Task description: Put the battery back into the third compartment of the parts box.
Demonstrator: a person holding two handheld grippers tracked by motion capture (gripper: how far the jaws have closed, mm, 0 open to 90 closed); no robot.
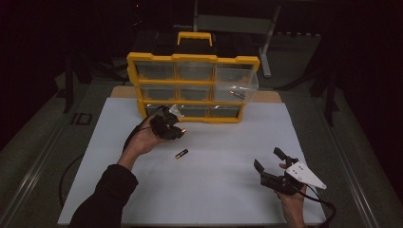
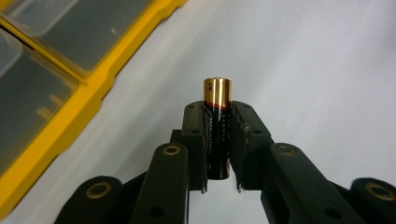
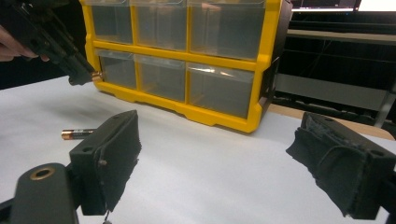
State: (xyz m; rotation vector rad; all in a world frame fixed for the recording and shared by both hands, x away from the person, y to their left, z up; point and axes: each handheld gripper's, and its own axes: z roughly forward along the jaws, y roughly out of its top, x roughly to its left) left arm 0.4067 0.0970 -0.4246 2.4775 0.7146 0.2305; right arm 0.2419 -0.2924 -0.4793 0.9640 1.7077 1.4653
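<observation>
Left gripper (image 2: pixel 217 140) clamped, raised; right gripper (image 3: pixel 233 158) jaws wide apart

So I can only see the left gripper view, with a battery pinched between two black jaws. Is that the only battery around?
Observer: No. A second battery lies loose on the white table, near the left gripper.
Operator: What is that yellow thing at my edge?
Observer: A yellow organizer with nine clear drawers. Its top right drawer is pulled out, with something small inside.
Operator: And the other gripper?
Observer: The right gripper is open, holding nothing, down at the table's near right.
</observation>
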